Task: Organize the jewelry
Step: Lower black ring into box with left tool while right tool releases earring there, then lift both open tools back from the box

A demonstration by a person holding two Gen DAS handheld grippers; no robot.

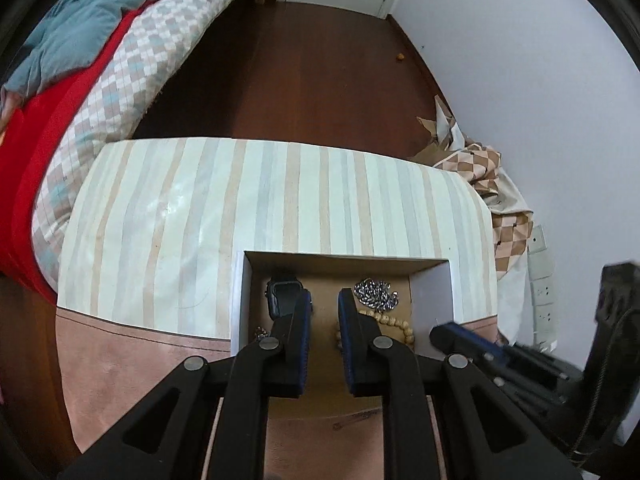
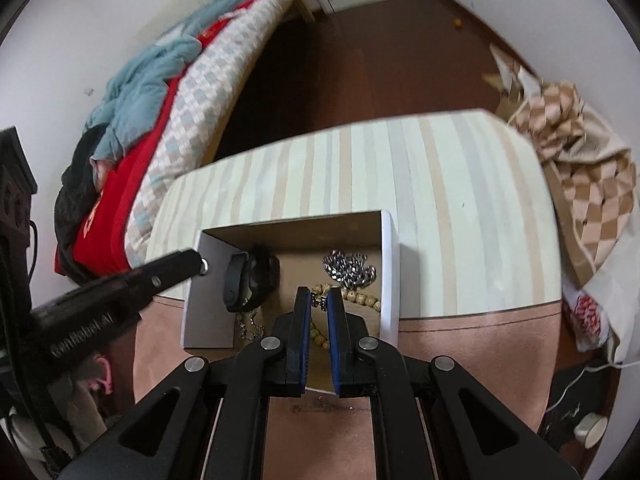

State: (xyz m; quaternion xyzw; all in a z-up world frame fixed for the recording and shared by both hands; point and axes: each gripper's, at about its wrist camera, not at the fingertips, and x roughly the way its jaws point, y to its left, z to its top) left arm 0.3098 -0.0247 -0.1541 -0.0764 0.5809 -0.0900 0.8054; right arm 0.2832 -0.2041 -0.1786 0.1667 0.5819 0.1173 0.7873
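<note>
An open white box (image 1: 239, 300) with a cardboard floor sits on a striped table; it also shows in the right wrist view (image 2: 390, 264). Inside lie a black smartwatch (image 1: 282, 296), a silver chain heap (image 1: 376, 290), a wooden bead bracelet (image 1: 394, 325) and a small metallic piece (image 1: 261, 333). My left gripper (image 1: 325, 300) is open and empty over the box. My right gripper (image 2: 319, 295) is nearly closed, holding a small dark earring (image 2: 320, 301) between its tips above the beads (image 2: 360, 298). A black fitness band (image 2: 234, 282), the watch (image 2: 262, 276), the chain heap (image 2: 350, 270) and a thin chain (image 2: 250, 326) show there.
The table (image 1: 280, 200) has a pink front strip. A bed (image 1: 132, 60) with blankets is to the left. Checkered fabric and cardboard (image 1: 488, 172) lie to the right by the wall. The right gripper's body (image 1: 520, 360) shows at the left view's lower right.
</note>
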